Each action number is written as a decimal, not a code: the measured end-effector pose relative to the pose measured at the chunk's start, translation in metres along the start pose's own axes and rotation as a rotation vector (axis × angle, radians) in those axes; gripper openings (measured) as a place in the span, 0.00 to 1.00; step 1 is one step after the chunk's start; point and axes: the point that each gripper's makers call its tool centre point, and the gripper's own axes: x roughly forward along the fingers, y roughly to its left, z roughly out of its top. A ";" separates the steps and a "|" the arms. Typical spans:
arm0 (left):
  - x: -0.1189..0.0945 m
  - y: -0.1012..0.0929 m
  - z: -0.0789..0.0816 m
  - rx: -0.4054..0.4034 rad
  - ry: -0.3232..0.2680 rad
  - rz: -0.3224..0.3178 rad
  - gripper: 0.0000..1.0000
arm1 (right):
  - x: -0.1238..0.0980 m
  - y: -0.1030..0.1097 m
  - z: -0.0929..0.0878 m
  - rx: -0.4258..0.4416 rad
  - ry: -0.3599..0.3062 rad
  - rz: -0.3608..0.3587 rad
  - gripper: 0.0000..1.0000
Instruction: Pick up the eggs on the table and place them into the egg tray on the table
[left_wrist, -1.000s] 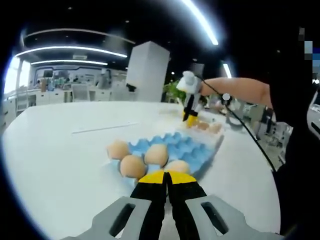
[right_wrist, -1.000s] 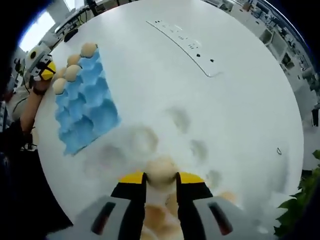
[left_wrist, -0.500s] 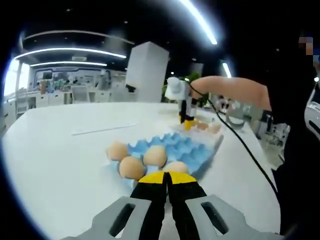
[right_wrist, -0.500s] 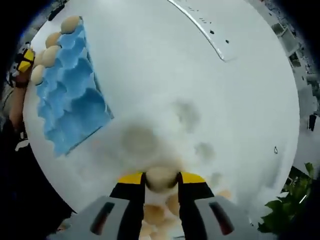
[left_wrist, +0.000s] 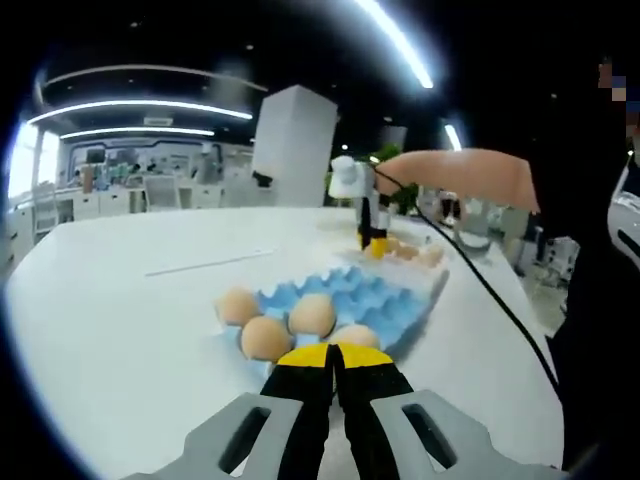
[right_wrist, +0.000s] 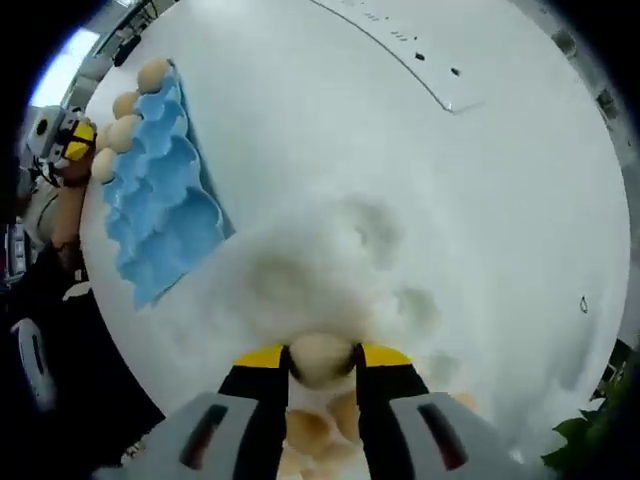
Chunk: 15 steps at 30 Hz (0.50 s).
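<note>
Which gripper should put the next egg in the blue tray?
Probably the right gripper: it holds an egg above the table. The left gripper is shut with nothing in it, beside the egg tray.

White table (right_wrist: 480, 250); egg tray (right_wrist: 165, 195), loose eggs (right_wrist: 320, 430)

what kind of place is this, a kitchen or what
Not a kitchen; more likely an open-plan office or lab. Long ceiling light strips, a white pillar and desks with chairs stand behind the white table bearing the blue egg tray.
</note>
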 end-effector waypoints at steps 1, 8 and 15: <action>0.000 0.000 0.001 0.002 -0.007 0.000 0.00 | 0.000 0.001 0.000 -0.009 -0.005 0.000 0.27; 0.001 0.003 0.000 0.002 -0.001 0.008 0.00 | -0.001 0.002 0.000 -0.008 -0.086 -0.032 0.27; 0.000 0.004 0.000 -0.013 -0.007 0.004 0.00 | -0.004 0.001 0.001 0.007 -0.236 -0.115 0.26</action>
